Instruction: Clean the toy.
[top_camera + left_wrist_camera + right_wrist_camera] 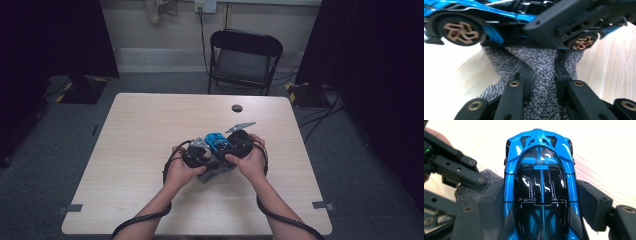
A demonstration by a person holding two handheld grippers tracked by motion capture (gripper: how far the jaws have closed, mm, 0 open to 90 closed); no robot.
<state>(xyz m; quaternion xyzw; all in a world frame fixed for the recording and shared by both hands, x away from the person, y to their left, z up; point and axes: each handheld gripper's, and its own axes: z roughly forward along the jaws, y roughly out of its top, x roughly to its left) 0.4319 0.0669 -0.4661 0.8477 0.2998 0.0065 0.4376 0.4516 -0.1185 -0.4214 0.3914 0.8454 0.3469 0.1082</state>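
toy car (541,185): blue/black, rigid, glossy, slippery; held above table (150,130) centre | right gripper (541,202) clamped across its flanks, best hold | left gripper (541,75) pinching soft grey cloth (541,60) beneath car

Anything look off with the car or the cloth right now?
Nothing stands out. The blue toy car sits squarely between the right tongs, with no visible damage. The left tongs are pinched on the grey cloth, bunched under the car.

toy car (540,185) blue and black, bronze wheels – cloth (541,75) grey speckled – table (150,130) pale wood.
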